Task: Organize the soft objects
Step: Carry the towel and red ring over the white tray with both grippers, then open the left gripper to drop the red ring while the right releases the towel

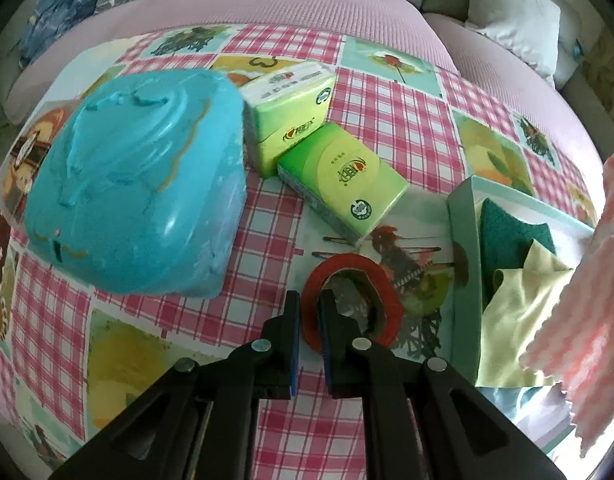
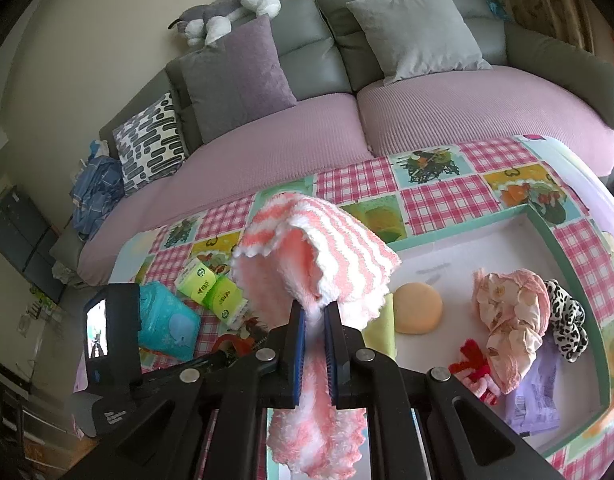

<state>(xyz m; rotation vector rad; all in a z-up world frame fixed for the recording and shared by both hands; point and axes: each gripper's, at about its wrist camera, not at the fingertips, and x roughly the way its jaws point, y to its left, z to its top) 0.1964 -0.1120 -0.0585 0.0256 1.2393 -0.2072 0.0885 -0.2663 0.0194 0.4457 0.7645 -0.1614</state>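
My left gripper (image 1: 310, 312) points down at the table and is shut on the near rim of a red tape roll (image 1: 383, 280), one finger inside the ring and one outside. My right gripper (image 2: 315, 316) is shut on a fluffy pink-and-white striped cloth (image 2: 319, 248). The cloth folds over above the fingers and hangs below them, held over the left end of a green-rimmed white tray (image 2: 539, 220). The same cloth (image 1: 587, 280) fills the right edge of the left wrist view, above the tray (image 1: 463, 240), which holds a green sponge (image 1: 507, 232) and a yellow cloth (image 1: 519, 320).
A blue wipes pack (image 1: 135, 200) and two green tissue packs (image 1: 291, 108) (image 1: 343, 184) lie on the checked tablecloth, with hairpins (image 1: 339, 240) by the tape. The tray also holds an orange sponge (image 2: 419, 308), a pink floral scrunchie (image 2: 507, 320), a leopard scrunchie (image 2: 567, 320) and a purple packet (image 2: 535, 400). A sofa stands behind.
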